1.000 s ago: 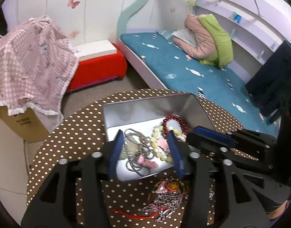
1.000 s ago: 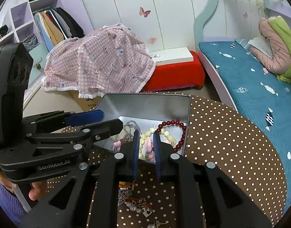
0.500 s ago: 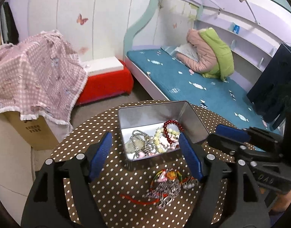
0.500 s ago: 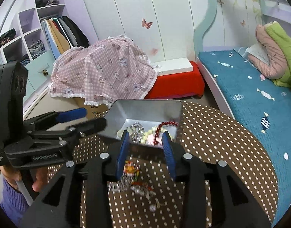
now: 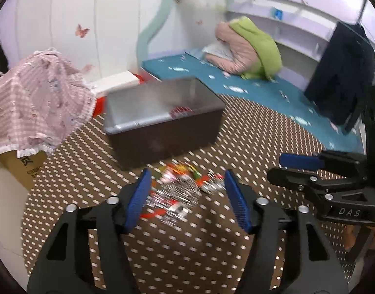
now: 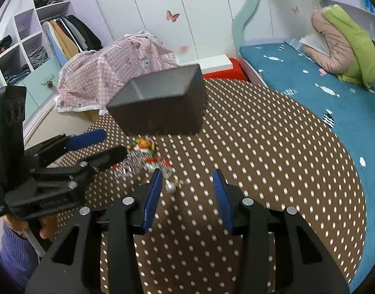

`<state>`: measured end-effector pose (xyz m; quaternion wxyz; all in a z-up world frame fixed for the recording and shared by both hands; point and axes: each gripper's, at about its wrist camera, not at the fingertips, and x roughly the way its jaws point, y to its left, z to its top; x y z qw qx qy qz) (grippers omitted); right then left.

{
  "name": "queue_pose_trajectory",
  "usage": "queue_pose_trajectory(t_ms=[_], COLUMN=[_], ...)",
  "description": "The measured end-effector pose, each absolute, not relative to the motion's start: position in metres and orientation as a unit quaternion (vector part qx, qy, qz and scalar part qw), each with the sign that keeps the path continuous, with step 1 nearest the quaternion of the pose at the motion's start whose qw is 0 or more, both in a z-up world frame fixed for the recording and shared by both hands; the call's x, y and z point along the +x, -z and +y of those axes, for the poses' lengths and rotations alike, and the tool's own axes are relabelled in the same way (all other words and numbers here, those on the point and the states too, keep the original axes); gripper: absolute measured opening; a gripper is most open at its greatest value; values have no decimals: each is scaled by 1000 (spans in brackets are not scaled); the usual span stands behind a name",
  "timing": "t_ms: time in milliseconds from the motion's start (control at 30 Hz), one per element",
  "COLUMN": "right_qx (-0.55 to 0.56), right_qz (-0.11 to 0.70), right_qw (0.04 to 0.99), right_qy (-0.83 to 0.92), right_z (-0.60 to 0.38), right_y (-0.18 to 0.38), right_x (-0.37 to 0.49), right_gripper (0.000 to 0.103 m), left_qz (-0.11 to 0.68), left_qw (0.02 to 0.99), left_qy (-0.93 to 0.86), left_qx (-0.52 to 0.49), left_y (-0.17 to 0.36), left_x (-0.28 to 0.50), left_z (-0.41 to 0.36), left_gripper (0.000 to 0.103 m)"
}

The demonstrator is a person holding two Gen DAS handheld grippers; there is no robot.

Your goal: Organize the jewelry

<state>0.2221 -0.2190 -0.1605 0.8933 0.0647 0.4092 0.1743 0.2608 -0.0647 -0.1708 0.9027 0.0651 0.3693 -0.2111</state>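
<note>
left gripper (image 5: 187, 196): fingers spread, empty | right gripper (image 6: 187, 193): fingers spread, empty | jewelry pile (image 5: 180, 188) between metal tin (image 5: 163, 120) and grippers | dotted surface (image 6: 273, 159)

A: Bright, even room light in both views, with only soft shadows under the metal box (image 5: 163, 132).

B: Motion blur, though: the jewelry pile (image 5: 180, 191) and the bench (image 6: 260, 161) dots smear into streaks. Fisheye bends the edges and the corners go black.
</note>
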Motion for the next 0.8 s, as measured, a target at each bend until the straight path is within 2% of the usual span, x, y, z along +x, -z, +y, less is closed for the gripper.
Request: queue_pose_trajectory(t_ms=[167,333,800], right_qx=[75,89,107], right_qz=[419,418,419], right_qw=[887,886,882], right_qy=[-178,-181,-188], right_z=[-227,-237,-252], right_y=[171,172,177], right_x=[214,212,216], right_gripper=[44,44,49], left_qz=[381,394,417], left_qw=[893,886,872], left_qy=[224,231,229], left_qx=[78,85,118], left_y=[185,192,209], left_x=[259,266,282], left_z=[-82,-93,-108], left_gripper=[47,32,26])
